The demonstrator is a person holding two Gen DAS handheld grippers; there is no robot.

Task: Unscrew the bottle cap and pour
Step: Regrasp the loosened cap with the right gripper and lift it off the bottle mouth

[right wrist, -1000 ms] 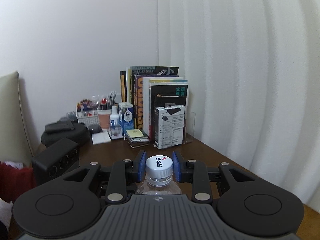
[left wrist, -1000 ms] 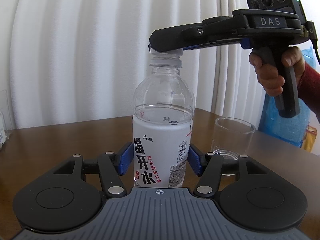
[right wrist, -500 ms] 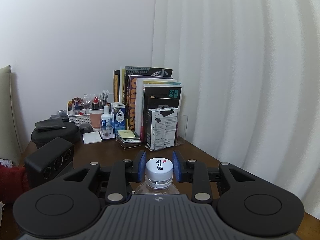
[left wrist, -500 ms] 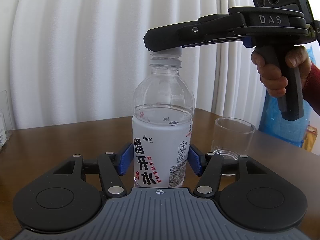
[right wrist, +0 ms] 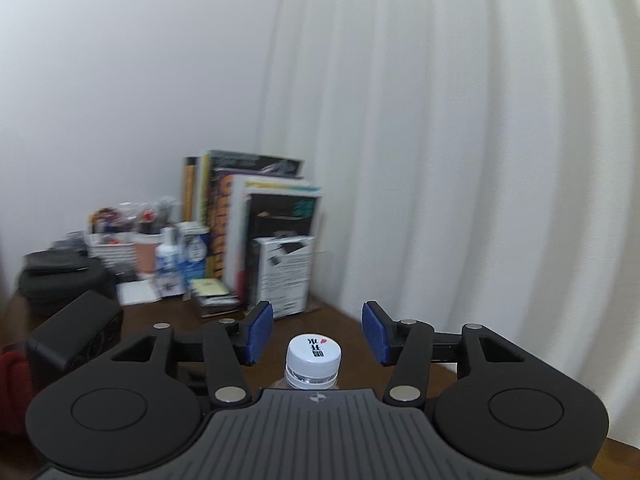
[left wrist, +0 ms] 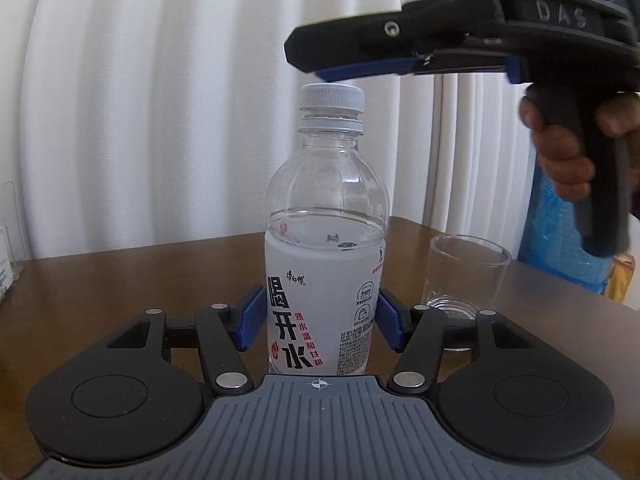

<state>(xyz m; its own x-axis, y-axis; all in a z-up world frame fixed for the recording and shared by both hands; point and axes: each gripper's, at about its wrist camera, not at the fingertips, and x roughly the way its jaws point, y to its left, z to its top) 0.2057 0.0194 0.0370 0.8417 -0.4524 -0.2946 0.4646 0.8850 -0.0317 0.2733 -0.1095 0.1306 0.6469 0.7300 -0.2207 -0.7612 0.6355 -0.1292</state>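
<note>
The left gripper hugs the bottle low down with both blue pads touching, standing it on the table. The right gripper floats just above the cap, jaws wide, so it should drop straight down, squeeze and twist. The glass waits close on the right with the table edge just past it, so pour slowly.
</note>
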